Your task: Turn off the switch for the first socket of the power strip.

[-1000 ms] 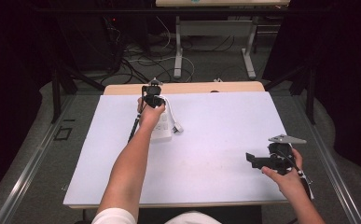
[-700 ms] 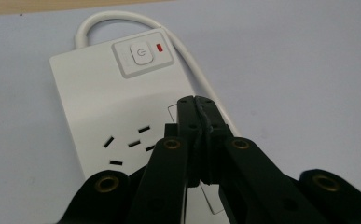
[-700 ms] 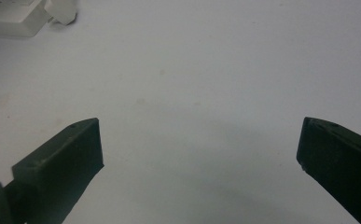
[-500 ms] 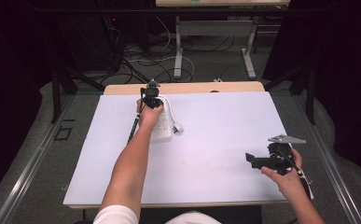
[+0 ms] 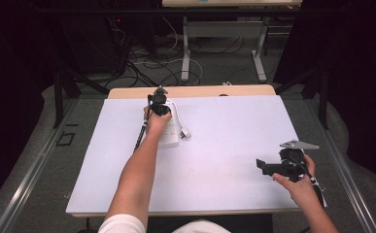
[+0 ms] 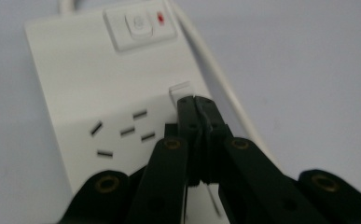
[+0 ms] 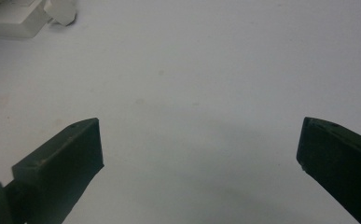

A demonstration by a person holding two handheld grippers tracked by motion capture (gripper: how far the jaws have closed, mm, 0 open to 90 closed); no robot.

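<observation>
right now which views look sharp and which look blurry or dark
High view: table evenly lit, surroundings nearly black. Left gripper view: power strip fairly clear, the closed left gripper soft up close. Right gripper view: open right gripper dark and blurred, table bright.

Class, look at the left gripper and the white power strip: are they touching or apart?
Touching. In the left gripper view, the left gripper has its jaws shut, tips pressed onto the power strip beside a small white tab.

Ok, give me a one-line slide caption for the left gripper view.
Left gripper, jaws closed, tips over a white power strip below its switch and red indicator.
</observation>
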